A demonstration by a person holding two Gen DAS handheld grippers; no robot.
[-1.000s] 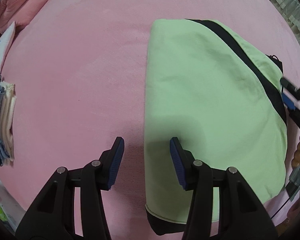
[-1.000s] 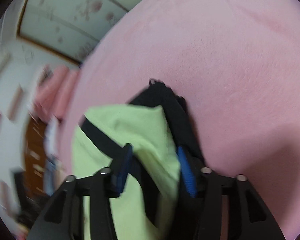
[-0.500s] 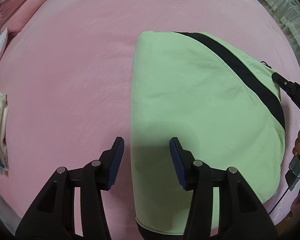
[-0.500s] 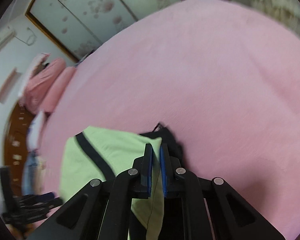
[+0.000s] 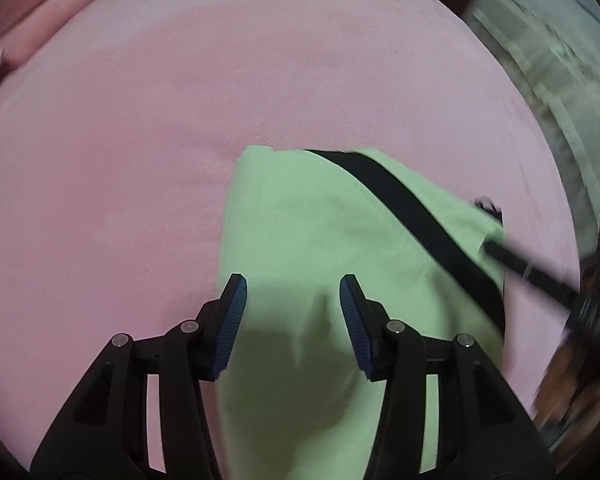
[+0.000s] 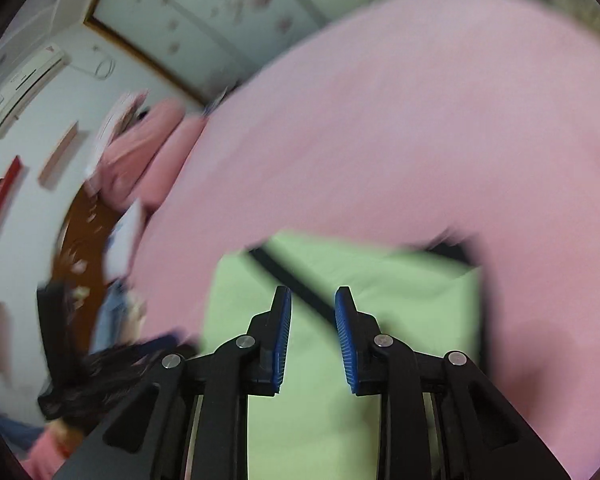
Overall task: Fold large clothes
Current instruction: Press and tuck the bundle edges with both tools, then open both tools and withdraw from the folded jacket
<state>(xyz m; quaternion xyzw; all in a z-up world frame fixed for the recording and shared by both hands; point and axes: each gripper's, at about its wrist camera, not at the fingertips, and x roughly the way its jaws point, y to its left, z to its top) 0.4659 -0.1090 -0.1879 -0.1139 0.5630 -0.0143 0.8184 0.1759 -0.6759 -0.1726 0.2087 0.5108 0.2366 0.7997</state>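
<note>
A folded light-green garment [image 5: 320, 240] with a black diagonal stripe [image 5: 420, 212] lies flat on the pink bed cover [image 5: 120, 160]. My left gripper [image 5: 292, 292] hovers open above the garment's near left part, nothing between its blue pads. In the right wrist view the same garment [image 6: 400, 292] lies below my right gripper [image 6: 312, 300]. Its jaws are opening, and nothing is between them. A finger of the right gripper [image 5: 532, 272] shows blurred at the garment's right edge in the left wrist view.
Pink pillows [image 5: 40, 12] lie at the bed's far left corner, and a pale curtain [image 5: 560, 60] hangs beyond the right edge. In the right wrist view a wall with an air conditioner [image 6: 24, 84], shelves and a wooden floor [image 6: 80, 240] lies left of the bed.
The right gripper went from gaping around the garment's corner to shut, and now stands apart again, off the cloth. Both views pulled back, so the garment looks smaller and lower.
</note>
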